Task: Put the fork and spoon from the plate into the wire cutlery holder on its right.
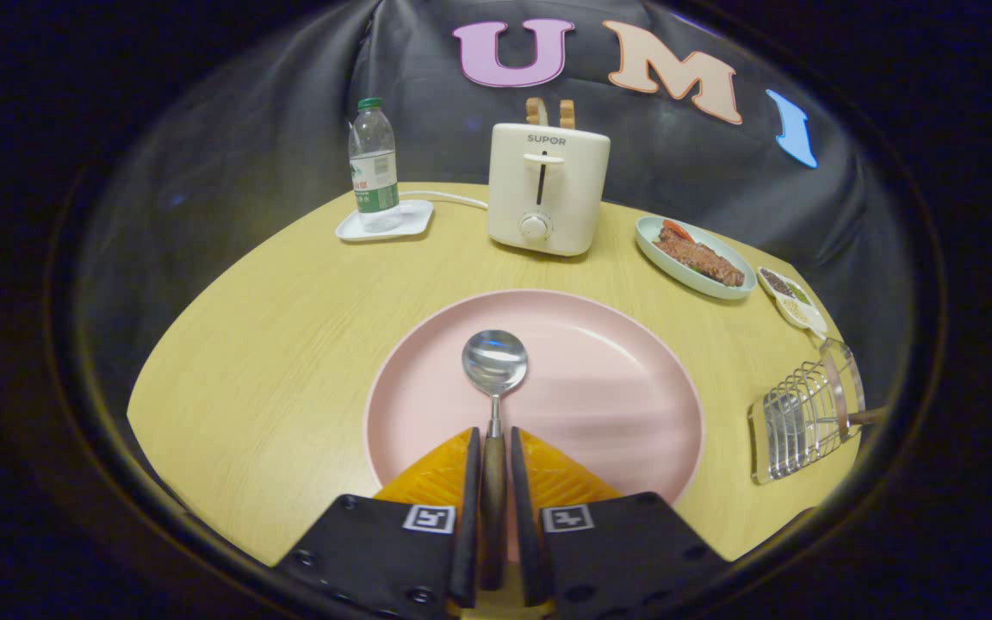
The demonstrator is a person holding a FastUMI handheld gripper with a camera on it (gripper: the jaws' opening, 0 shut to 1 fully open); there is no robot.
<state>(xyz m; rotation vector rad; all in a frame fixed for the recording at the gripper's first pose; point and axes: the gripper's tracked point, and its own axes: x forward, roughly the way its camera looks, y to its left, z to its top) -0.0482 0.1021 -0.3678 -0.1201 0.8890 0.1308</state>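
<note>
Fingers [492, 469] closed narrow around the spoon's [493, 379] dark wooden handle — both inner faces press on it, so the spoon is held. The grip sits well back on the handle, which leaves the metal neck and bowl free ahead of the fingers; likely chosen so the bowl end can go down into the holder first, or the handle stays up for a later grab — cannot tell which.

Spoon's long axis runs straight along the line of the fingers, bowl pointing away toward the toaster [547, 188], bowl face up. It lies over the pink plate [616, 396], near the plate's middle; whether it touches the plate or is lifted, I cannot tell.

Wire cutlery holder [802, 418] stands well to the right on the bench [272, 327], apart from the plate's rim. A brown handle pokes from its top — probably the fork, not certain.
</note>
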